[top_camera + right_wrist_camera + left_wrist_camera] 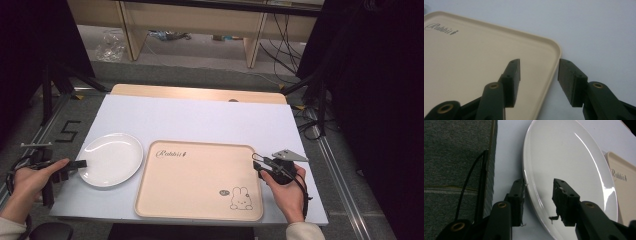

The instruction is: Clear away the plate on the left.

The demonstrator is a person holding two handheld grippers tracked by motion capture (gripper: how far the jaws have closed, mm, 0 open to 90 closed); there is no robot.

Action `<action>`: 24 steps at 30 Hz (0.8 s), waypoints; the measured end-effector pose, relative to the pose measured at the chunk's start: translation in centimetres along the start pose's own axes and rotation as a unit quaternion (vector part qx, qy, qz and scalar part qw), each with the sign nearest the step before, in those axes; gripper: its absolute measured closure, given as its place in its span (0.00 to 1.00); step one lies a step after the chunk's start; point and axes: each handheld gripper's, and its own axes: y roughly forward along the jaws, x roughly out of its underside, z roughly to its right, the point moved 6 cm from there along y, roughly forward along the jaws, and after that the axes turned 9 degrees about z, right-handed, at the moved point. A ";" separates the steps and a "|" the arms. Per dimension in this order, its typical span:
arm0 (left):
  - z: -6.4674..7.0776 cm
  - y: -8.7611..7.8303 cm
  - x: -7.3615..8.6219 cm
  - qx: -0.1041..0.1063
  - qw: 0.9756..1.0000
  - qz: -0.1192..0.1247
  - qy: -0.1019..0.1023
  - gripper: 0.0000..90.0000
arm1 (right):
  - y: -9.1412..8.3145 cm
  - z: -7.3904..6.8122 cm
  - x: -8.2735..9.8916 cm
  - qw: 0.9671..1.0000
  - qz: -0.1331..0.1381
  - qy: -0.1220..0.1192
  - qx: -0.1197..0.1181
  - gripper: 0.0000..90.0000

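White table (200,117) carried a cream tray (195,185), bare, with a white plate (111,159) just left of it, also bare. Your left gripper (539,195) straddled the plate's near rim, jaws apart, and your right gripper (539,75) likewise straddled the tray's right edge unclenched; nothing looked lifted or moved yet, so I judged the work barely begun.

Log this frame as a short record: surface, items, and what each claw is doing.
surface: table with a white cover
items: white plate, empty; beige tray with a rabbit drawing, empty, right of the plate
left claw: open, jaws on either side of the plate's near rim
right claw: open, jaws on either side of the tray's right rim
held: nothing clamped yet
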 end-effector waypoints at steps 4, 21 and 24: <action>-0.2 0.1 0.0 0.007 1.000 0.001 -0.011 0.74 | 0.0 0.0 0.0 1.000 -0.002 0.002 -0.001 0.60; -0.6 0.1 0.0 0.007 1.000 0.003 -0.027 0.85 | 0.2 -0.1 -0.1 1.000 0.001 -0.001 -0.004 0.60; -0.7 0.1 -0.1 0.026 0.999 0.016 -0.042 0.88 | 0.2 -0.1 -0.1 1.000 0.001 -0.001 -0.004 0.60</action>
